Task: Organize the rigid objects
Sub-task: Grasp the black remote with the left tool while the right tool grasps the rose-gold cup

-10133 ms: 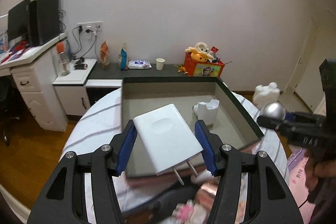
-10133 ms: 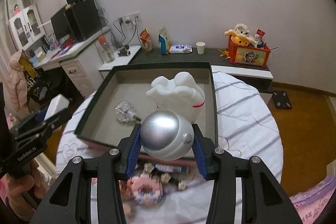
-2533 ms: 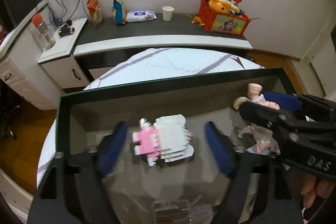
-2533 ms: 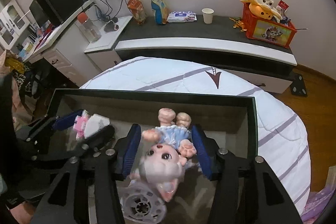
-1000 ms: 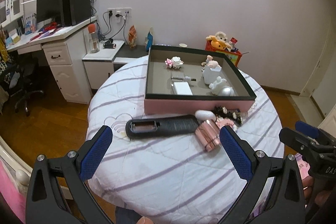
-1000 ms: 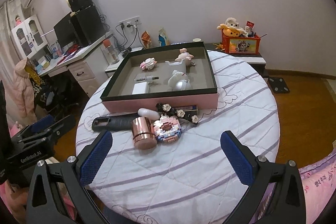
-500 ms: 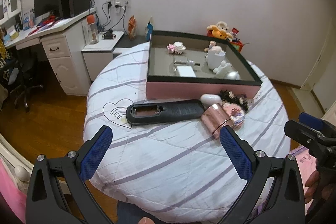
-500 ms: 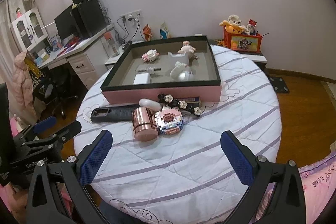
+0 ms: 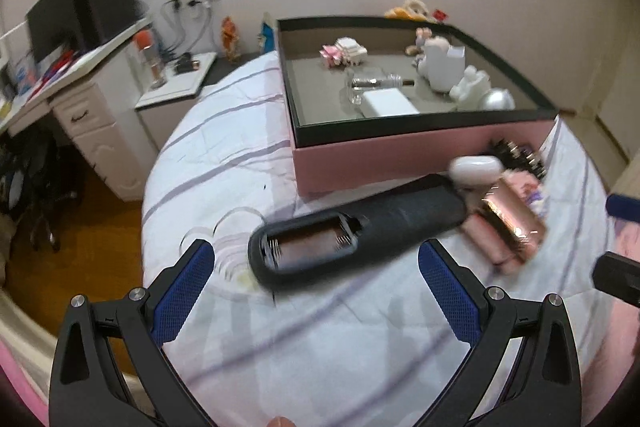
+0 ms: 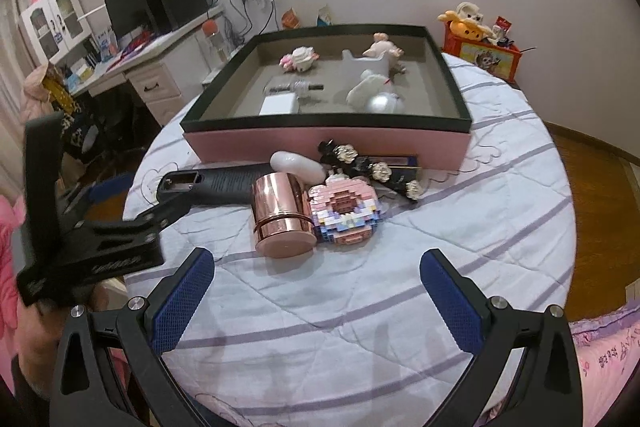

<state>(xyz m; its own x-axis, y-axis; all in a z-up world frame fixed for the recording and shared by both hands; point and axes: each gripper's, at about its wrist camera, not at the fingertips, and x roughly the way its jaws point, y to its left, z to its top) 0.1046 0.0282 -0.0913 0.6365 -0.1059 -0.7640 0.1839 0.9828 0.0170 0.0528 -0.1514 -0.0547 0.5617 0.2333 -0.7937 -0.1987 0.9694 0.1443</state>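
— Were the tongs gripping anything?
— No: left gripper (image 9: 316,277) and right gripper (image 10: 316,285) both gaped, empty. The remote (image 9: 352,233) lay before the box (image 10: 320,143) (cup (image 10: 280,213) beside).

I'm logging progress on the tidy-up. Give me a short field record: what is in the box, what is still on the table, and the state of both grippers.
container: pink box with a dark rim, on the round table
in box: white charger, silver ball, pink-and-white brick toy, doll
left out: black remote, rose-gold cylinder, pink brick donut, white oval case, flowered hair clip
left gripper: jaws open, holding nothing
right gripper: jaws open, holding nothing
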